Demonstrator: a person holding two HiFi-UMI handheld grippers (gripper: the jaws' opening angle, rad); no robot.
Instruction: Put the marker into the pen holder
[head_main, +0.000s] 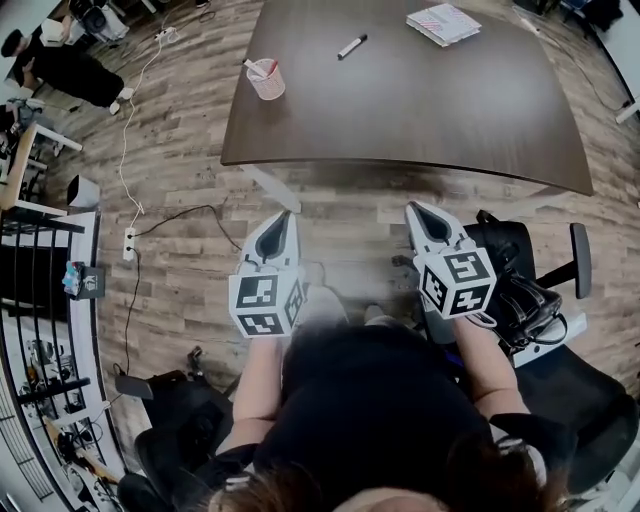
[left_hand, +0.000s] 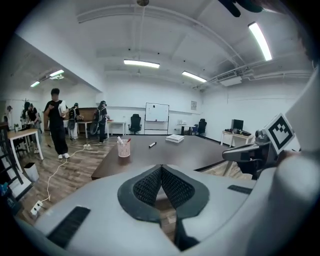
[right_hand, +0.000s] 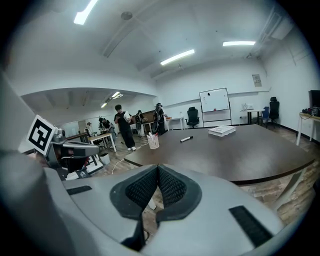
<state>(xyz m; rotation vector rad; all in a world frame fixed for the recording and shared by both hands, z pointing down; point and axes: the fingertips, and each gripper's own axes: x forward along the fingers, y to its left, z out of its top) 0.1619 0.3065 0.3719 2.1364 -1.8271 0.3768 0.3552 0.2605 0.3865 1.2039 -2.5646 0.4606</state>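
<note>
One marker (head_main: 351, 46), pen holder (head_main: 266, 79), table (head_main: 420, 110)

We see the desk (head_main: 430, 110) run off the top edge of the head view, so its far side is cut away, and the print on the stack of papers (head_main: 443, 22) there is too small for us to read. What stands in the pen holder (head_main: 267, 79) we cannot name, and the marker (right_hand: 186, 139) is a mere sliver in the right gripper view. The black chair (head_main: 565, 395) lies partly hidden behind the right gripper (head_main: 418, 212) and the person's forearm.
</note>
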